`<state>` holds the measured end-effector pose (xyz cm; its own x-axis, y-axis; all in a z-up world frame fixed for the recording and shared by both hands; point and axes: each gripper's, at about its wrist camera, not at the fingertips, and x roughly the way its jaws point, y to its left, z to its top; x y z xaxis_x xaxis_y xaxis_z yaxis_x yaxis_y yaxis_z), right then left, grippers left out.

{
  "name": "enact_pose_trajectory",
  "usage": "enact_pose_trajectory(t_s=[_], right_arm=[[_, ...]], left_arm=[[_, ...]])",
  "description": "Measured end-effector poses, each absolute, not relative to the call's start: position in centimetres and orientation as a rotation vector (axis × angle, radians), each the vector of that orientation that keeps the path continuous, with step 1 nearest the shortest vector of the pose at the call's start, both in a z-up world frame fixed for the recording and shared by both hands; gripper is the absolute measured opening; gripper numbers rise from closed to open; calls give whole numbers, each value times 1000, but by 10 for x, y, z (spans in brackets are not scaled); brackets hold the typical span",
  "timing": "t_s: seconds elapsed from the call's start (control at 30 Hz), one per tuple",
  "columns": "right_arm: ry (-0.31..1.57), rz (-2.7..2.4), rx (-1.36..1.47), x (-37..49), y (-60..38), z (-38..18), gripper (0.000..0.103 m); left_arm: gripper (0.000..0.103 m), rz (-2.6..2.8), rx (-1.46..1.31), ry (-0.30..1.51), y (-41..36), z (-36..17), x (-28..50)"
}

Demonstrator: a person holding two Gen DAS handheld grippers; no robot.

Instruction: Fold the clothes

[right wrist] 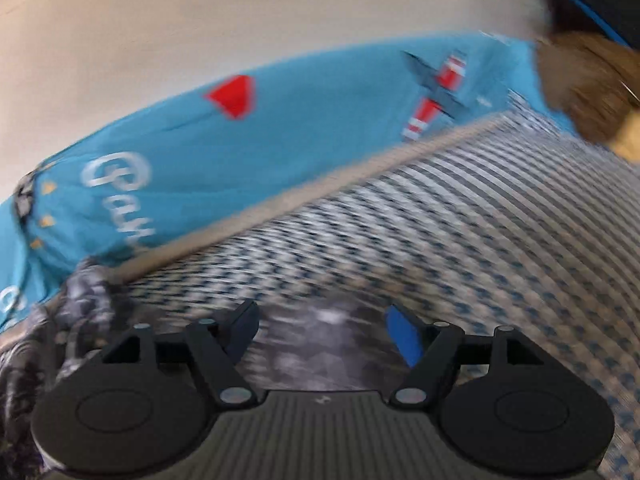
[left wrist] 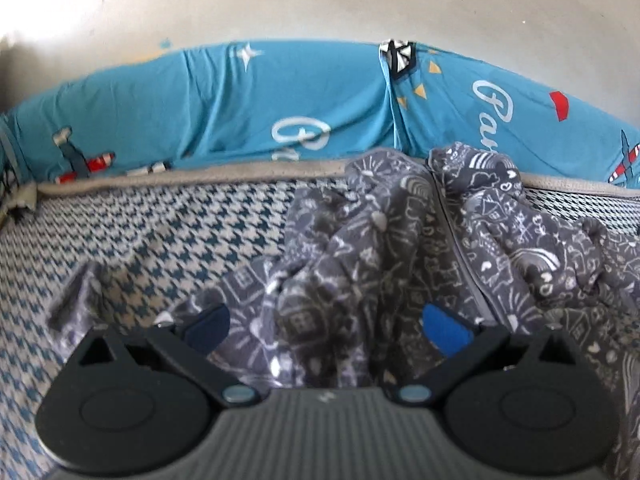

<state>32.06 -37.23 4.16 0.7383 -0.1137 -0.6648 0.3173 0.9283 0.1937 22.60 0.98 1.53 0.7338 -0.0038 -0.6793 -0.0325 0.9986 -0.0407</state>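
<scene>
Houndstooth mat (left wrist: 160, 240) beneath crumpled grey onesie (left wrist: 400, 248); left gripper (left wrist: 326, 326) and right gripper (right wrist: 322, 334) both wide, empty: regrasp at opposite hems.

Home bedroom: houndstooth bedspread (left wrist: 160, 232), blue airplane-print bolster (left wrist: 248, 108), plain wall (left wrist: 320, 4).

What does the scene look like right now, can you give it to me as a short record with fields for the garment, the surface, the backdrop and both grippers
garment: grey printed garment, crumpled in a heap, not folded
surface: houndstooth cover under the garment
backdrop: blue printed sheet along the far edge, pale wall above
left gripper: open, fingers over the garment, nothing pinched
right gripper: open, holding nothing, garment blurred below it
image quality: right wrist view is motion-blurred
</scene>
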Motion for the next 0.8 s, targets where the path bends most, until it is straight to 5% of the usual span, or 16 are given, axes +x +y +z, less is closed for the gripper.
enact_pose_trajectory(t_s=[0.4, 0.5, 0.6, 0.8], right_arm=[[845, -232, 478, 333, -396, 2, 73], [821, -195, 413, 338, -381, 3, 53], [769, -178, 366, 341, -372, 9, 17], [500, -88, 263, 335, -354, 52, 13]], left_arm=[[103, 1, -178, 826, 15, 1, 240], [103, 3, -179, 834, 15, -1, 241], [103, 3, -173, 833, 13, -2, 242], [103, 12, -147, 826, 10, -4, 244]])
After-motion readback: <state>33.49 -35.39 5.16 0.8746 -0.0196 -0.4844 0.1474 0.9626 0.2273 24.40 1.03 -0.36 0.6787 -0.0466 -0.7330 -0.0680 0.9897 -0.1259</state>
